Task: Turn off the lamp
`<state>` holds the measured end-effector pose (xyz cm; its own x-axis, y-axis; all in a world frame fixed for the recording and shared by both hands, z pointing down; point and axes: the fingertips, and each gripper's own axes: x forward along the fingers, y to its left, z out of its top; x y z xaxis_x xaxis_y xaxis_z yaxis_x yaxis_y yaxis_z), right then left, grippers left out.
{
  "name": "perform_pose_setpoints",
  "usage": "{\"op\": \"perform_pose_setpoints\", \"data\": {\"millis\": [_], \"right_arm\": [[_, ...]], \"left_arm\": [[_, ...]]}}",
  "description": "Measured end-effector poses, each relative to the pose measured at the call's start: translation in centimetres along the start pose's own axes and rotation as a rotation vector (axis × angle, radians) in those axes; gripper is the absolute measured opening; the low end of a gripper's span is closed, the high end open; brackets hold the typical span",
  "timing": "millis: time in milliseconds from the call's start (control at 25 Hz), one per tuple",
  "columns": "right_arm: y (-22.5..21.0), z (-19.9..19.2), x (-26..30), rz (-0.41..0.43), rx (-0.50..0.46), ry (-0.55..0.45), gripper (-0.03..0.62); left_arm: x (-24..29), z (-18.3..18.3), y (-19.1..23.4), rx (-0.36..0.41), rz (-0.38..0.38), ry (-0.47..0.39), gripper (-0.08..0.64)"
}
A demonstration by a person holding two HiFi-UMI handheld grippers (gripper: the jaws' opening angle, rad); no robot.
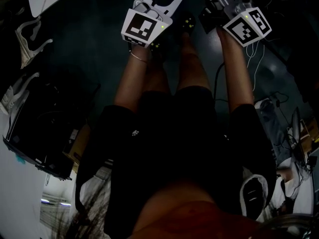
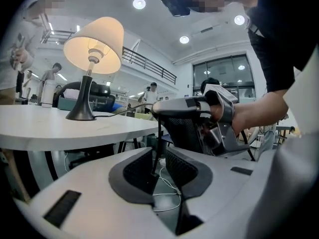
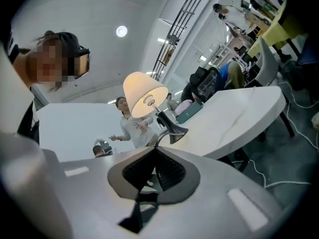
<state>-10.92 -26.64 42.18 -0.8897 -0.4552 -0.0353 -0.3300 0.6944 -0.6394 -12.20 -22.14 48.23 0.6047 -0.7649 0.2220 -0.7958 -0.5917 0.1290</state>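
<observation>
The lamp (image 2: 94,44) stands lit on a white table (image 2: 60,128), with a cream shade and a dark flared base (image 2: 81,114). The right gripper view also has the lamp (image 3: 144,96), tilted. Its thin black cord (image 3: 160,136) runs down into my right gripper (image 3: 156,156), which is shut on it. From the left gripper view, the right gripper (image 2: 158,108) lies level in a hand and the cord (image 2: 158,138) hangs from its tip. That cord drops into the narrow gap of my left gripper (image 2: 159,158), whose pads stand slightly apart. Both marker cubes (image 1: 142,28) (image 1: 247,26) top the dark head view.
A black mesh office chair (image 2: 184,128) stands just behind the right gripper. A white cable (image 2: 167,183) lies on the floor below. Several people stand in the background, one beside the lamp (image 3: 132,123). A dark box (image 1: 45,133) sits at my left.
</observation>
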Motion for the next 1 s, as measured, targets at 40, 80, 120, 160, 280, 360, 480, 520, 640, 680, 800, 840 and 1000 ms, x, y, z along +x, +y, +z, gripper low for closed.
{"op": "perform_pose_setpoints", "data": {"millis": [40,80,120,160,280,360,480,520,640,680,800,840,1000], "right_arm": [[0.2,0.3,0.1,0.009,0.020,-0.011,0.011],[0.3,0.6,0.2,0.017,0.040,-0.021,0.011],[0.4,0.7,0.2,0.024,0.056,-0.028,0.011],[0.5,0.7,0.2,0.029,0.066,-0.031,0.011],[0.5,0.6,0.2,0.034,0.076,-0.029,0.011],[0.6,0.6,0.3,0.037,0.086,-0.030,0.011],[0.6,0.6,0.3,0.040,0.098,-0.032,0.011],[0.6,0.5,0.3,0.039,0.097,-0.030,0.011],[0.3,0.2,0.2,0.030,0.089,-0.026,0.011],[0.1,0.1,0.1,0.028,0.090,-0.026,0.011],[-0.1,-0.1,-0.1,0.026,0.093,-0.028,0.011],[-0.1,-0.2,-0.2,0.024,0.080,-0.027,0.012],[-0.4,0.2,-1.1,-0.033,-0.038,-0.022,0.012]], "left_arm": [[0.1,0.2,0.0,0.001,-0.001,-0.002,0.067],[0.1,0.4,0.0,0.002,-0.001,-0.004,0.067],[0.2,0.5,0.0,0.002,-0.002,-0.006,0.067],[0.4,0.6,-0.1,0.002,-0.004,-0.008,0.067],[0.9,1.2,-0.2,0.001,-0.014,-0.018,0.067],[1.4,1.5,-0.1,0.015,-0.018,-0.015,0.067],[2.0,1.7,-0.3,0.033,-0.031,-0.005,0.067],[2.1,1.7,-0.4,0.036,-0.034,-0.002,0.067],[2.3,1.5,-0.3,0.049,-0.014,0.021,0.022],[2.3,1.3,-0.2,0.060,-0.005,0.033,0.017],[2.3,1.0,-0.2,0.073,0.012,0.050,0.014],[2.3,1.0,-0.1,0.062,0.019,0.049,0.014],[2.1,1.7,0.2,-0.012,0.061,0.027,0.012]]}}
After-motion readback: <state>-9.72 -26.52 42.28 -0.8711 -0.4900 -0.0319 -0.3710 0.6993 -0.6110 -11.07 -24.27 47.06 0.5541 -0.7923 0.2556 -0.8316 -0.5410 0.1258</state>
